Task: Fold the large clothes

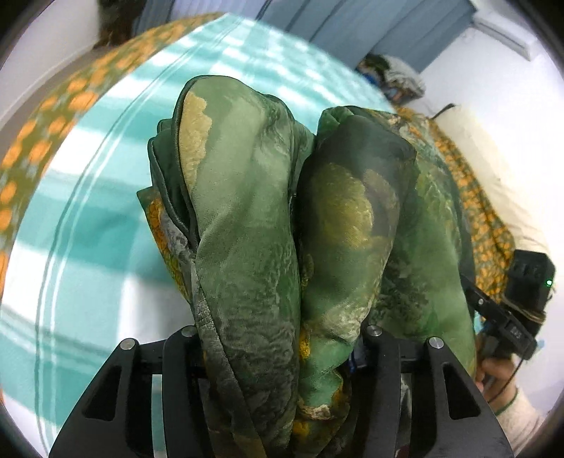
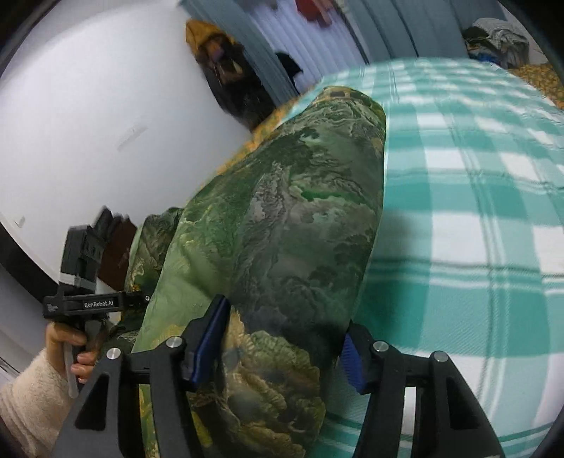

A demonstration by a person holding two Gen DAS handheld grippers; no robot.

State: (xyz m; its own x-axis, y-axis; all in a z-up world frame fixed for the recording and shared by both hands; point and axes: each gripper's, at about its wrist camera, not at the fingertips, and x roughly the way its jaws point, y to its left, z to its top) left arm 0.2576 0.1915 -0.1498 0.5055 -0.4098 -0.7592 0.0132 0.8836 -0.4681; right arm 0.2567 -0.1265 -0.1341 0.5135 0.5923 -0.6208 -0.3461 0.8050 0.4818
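1. Teal-and-white checked sheet: covers a bed, over an orange-flowered spread that shows at the bed's edges.
2. Blue curtains: far wall, blurred; white walls either side.
3. Clothes heap: far right corner, beyond the bed.
4. Green landscape-print garment: bunched in thick folds and held up above the checked sheet, spanning both grippers.
5. Left gripper: jaws part-way apart, garment folds packed between them; the pads are buried in cloth, so firm pinching cannot be told.
6. Right gripper: blue-padded jaws part-way apart, left pad against the garment, right pad's contact unclear.
7. Hands: cream-sleeved, each gripping a black gripper handle.
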